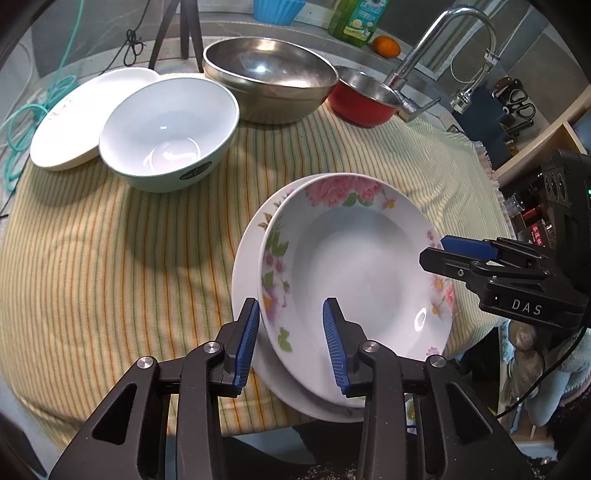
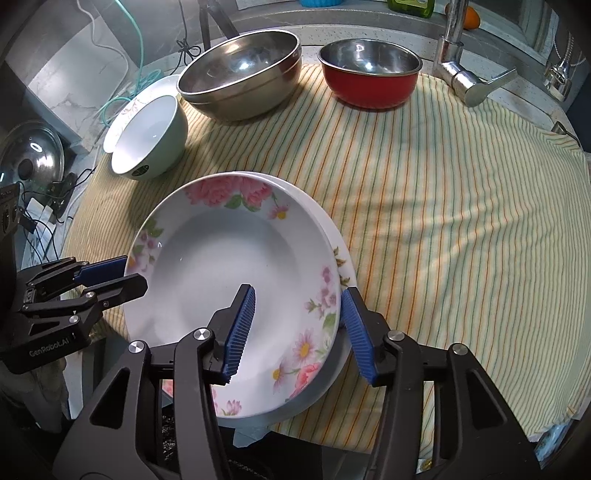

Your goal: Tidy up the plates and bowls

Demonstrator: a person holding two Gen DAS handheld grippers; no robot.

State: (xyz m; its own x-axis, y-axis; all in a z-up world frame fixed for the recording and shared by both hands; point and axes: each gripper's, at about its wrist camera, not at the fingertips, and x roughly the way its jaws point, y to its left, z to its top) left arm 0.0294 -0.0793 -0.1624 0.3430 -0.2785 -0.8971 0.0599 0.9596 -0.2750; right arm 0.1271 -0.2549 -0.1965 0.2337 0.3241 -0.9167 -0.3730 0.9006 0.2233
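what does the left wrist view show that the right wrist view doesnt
Only the left wrist view: the curved faucet spout, a knife block with scissors, and a wooden shelf. Only the right wrist view: a metal pot lid at the left edge. Both: the floral plate stacked on a white plate, the mint bowl, steel bowl, red bowl and striped cloth.
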